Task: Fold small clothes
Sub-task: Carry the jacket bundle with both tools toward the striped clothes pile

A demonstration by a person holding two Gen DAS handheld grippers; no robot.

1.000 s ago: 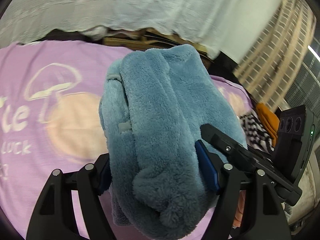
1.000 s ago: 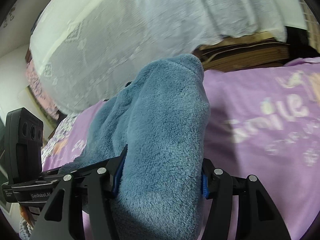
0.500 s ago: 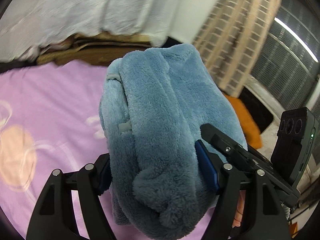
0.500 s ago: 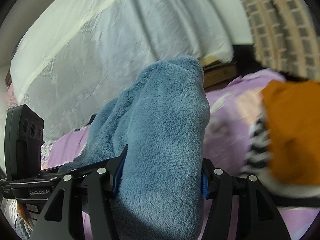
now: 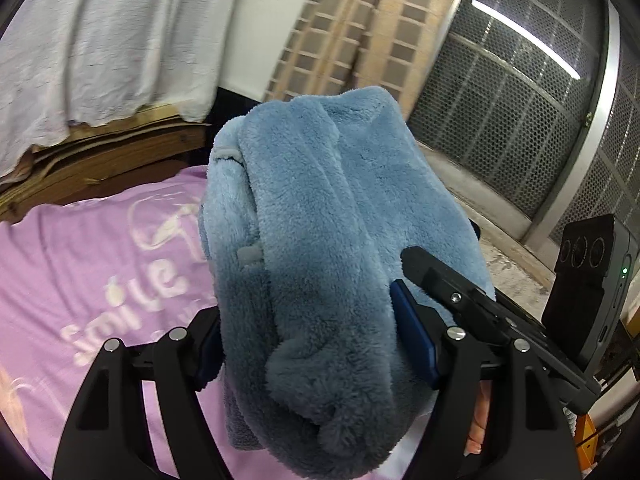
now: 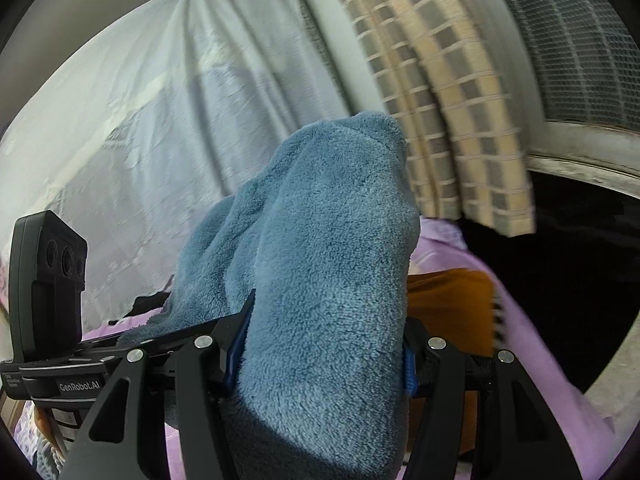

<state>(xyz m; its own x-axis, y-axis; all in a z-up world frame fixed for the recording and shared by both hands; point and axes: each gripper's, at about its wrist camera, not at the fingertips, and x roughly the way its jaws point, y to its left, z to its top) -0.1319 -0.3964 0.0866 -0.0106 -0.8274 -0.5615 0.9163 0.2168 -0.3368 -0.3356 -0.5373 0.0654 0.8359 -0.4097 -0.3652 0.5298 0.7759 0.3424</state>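
The blue fleece garment (image 5: 320,216) was bunched thick and carried above the purple bedsheet (image 5: 80,264), clamped from both sides; the left gripper (image 5: 316,344) had its fingers pressed into the fleece, one blue pad (image 5: 412,340) showing against the right flank of the bundle, the other mostly buried in the pile; the right gripper (image 6: 320,352) likewise gripped the same garment (image 6: 320,264), its fingers squeezed onto a fat fold that rose well above them and hid the gap entirely. In the left wrist view the right gripper's body (image 5: 500,320) lay just beside the garment on its right, touching the fleece. Beyond the garment hung a white lace curtain (image 5: 100,40) and a checked beige curtain (image 6: 440,100); a metal window mesh (image 5: 520,100) stood to the right of the garment. An orange cloth (image 6: 448,300) lay on the sheet (image 6: 532,340) just behind the garment.
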